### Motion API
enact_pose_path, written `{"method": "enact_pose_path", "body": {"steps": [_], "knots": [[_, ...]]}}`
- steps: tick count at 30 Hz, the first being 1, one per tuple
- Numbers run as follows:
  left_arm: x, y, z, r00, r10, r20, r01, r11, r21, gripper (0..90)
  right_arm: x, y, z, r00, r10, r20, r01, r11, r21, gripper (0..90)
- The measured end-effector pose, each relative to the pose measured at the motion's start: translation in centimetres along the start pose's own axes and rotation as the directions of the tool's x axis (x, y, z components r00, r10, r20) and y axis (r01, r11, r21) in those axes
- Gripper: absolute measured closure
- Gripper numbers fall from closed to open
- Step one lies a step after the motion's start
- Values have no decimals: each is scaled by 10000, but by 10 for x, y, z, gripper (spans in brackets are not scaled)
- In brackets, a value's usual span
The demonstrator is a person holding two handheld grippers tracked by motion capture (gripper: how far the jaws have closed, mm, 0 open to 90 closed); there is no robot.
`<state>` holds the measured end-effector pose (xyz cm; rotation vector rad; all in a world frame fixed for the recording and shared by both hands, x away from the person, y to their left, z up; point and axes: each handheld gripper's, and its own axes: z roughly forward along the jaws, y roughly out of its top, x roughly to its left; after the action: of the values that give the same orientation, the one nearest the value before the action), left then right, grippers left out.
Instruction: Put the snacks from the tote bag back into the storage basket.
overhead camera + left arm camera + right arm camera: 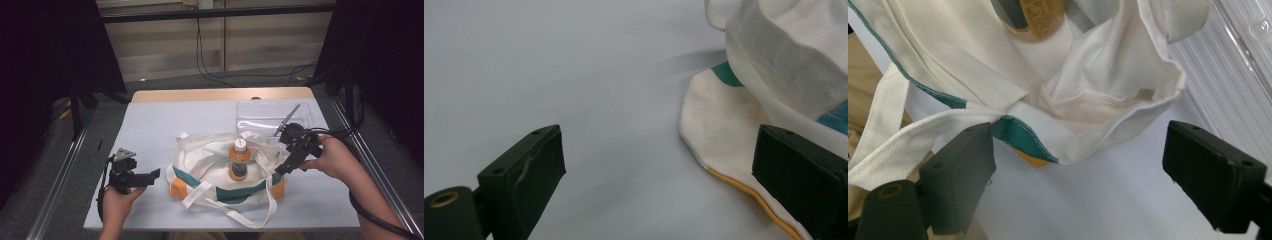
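A white cloth tote bag [210, 160] with teal and orange trim lies open in the middle of the table. An orange drink bottle [239, 160] with a white cap stands inside it. My left gripper [150, 176] rests open on the table just left of the bag's corner [724, 125], nothing between its jaws. My right gripper [286, 167] hovers open at the bag's right edge; its jaws straddle the rim and a strap [1068, 135] without touching. The bottle's lower part [1040, 17] shows at the top of the right gripper view.
A clear plastic tray [272, 116] sits at the back right of the table, its ribbed wall [1228, 85] close to my right gripper. The bag's straps [235, 212] trail toward the front edge. Bare pale table surface [549, 75] lies to the left.
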<state>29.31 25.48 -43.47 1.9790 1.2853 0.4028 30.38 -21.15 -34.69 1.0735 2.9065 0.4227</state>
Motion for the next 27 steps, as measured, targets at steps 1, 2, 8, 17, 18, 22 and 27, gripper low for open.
{"method": "enact_pose_path", "body": {"steps": [1,2,8,17,18,22,27], "knots": [[0,0,-1,10000,65,39,-66,10000,47,66,1,3,1,9999,-111,20,111,9999,-10,130],[0,0,-1,10000,70,37,-70,10000,34,65,2,5,0,10000,-71,-1,71,10000,63,130],[0,0,-1,10000,73,41,-74,10000,40,66,4,11,2,9999,-118,-48,119,9999,62,129],[1,0,-1,10000,86,17,-86,10000,47,66,9,25,6,9991,-408,-80,409,9990,177,129],[1,0,-1,10000,86,17,-86,10000,47,66,9,25,6,9991,-408,-80,409,9990,177,129],[2,0,-1,10000,71,19,-71,10000,30,66,12,31,8,9988,-476,-126,478,9986,210,130],[2,0,-1,10000,76,-10,-76,10000,19,66,11,35,11,9984,-554,-101,556,9981,260,130]]}}
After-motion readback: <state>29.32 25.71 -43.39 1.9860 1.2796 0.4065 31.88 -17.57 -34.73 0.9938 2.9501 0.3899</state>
